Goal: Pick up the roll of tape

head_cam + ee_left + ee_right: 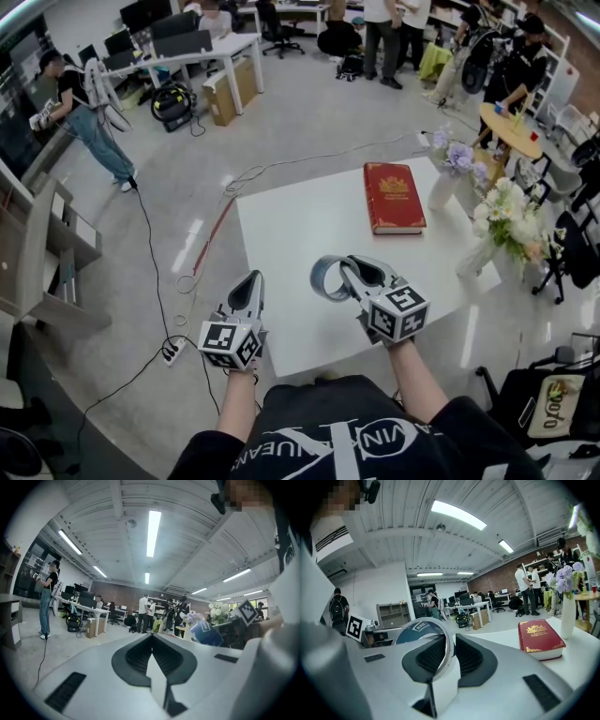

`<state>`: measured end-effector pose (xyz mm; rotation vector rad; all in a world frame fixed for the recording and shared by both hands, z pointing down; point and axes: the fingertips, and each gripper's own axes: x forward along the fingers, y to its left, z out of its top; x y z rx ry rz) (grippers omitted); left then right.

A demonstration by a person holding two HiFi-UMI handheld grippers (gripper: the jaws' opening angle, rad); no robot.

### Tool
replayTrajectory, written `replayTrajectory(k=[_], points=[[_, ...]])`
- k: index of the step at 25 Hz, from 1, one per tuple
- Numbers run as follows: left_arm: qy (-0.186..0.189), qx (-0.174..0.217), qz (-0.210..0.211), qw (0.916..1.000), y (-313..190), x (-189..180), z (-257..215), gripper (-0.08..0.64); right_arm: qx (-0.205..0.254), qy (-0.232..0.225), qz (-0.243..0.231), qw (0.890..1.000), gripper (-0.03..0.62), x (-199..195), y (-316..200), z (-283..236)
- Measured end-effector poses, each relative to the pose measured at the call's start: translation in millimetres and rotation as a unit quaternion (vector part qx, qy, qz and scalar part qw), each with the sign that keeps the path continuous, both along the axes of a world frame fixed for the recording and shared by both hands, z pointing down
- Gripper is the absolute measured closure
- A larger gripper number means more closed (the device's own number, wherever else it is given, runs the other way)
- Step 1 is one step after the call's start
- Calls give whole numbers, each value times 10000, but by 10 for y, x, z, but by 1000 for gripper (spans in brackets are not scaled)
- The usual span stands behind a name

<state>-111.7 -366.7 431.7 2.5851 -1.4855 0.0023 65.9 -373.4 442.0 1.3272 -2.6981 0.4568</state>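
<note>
The roll of tape (324, 279) is a grey-blue ring held up over the near part of the white table (281, 234). My right gripper (350, 273) is shut on it, with the roll's wall pinched between the two jaws. In the right gripper view the tape (421, 631) stands on edge to the left of the jaws, its blue inner face showing, and the right gripper (451, 644) clamps its rim. My left gripper (251, 285) hangs off the table's left edge over the floor, shut and empty. In the left gripper view its jaws (152, 644) meet, and the tape (206, 633) shows at the right.
A red book (393, 196) lies at the table's far side. Two vases of flowers (448, 171) (504, 223) stand along the right edge. Cables and a power strip (172, 352) lie on the floor at the left. People and desks fill the room behind.
</note>
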Motion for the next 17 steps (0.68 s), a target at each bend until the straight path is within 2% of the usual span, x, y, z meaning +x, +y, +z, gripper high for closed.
replayTrajectory(k=[17], points=[[3, -33, -11, 10000, 43, 57, 30, 561, -86, -138, 27, 9999, 517, 84, 43, 48]])
